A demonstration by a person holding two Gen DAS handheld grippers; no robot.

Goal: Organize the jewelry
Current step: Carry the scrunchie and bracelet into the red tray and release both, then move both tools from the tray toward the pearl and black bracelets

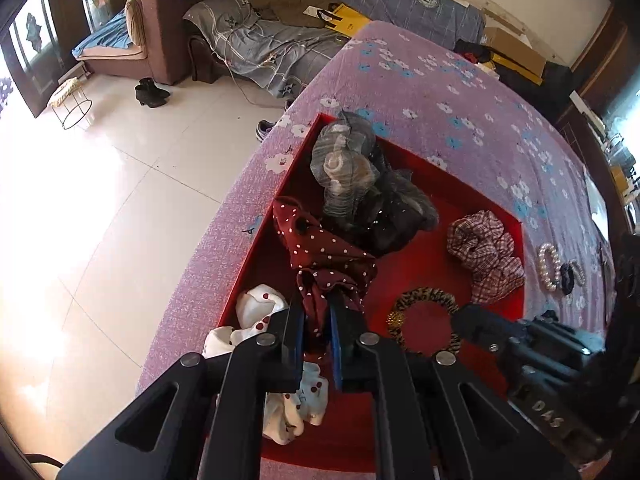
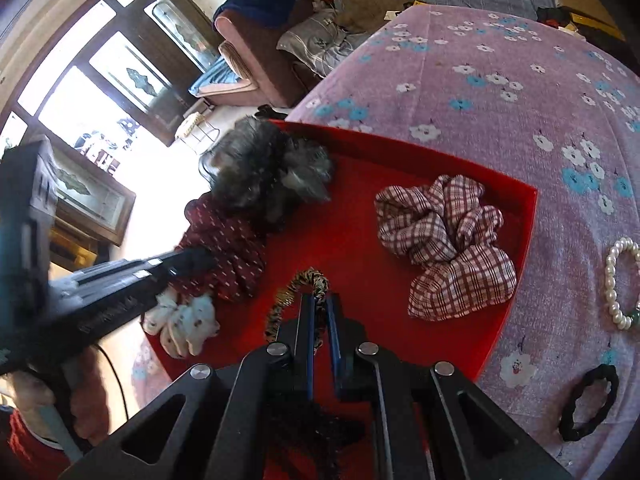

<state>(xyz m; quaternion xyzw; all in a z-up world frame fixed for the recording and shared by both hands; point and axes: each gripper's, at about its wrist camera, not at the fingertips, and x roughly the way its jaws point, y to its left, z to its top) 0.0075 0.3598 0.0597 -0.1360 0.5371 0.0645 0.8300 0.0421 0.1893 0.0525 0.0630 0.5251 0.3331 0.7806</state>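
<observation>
Right hand-held gripper is clamping the leopard-print fabric hair ring over the shallow red tray; left hand-held gripper is pinching a maroon polka-dot scrunchie just leftward.

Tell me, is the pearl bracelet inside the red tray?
No, the pearl bracelet lies on the purple flowered cloth, outside the red tray.
</observation>
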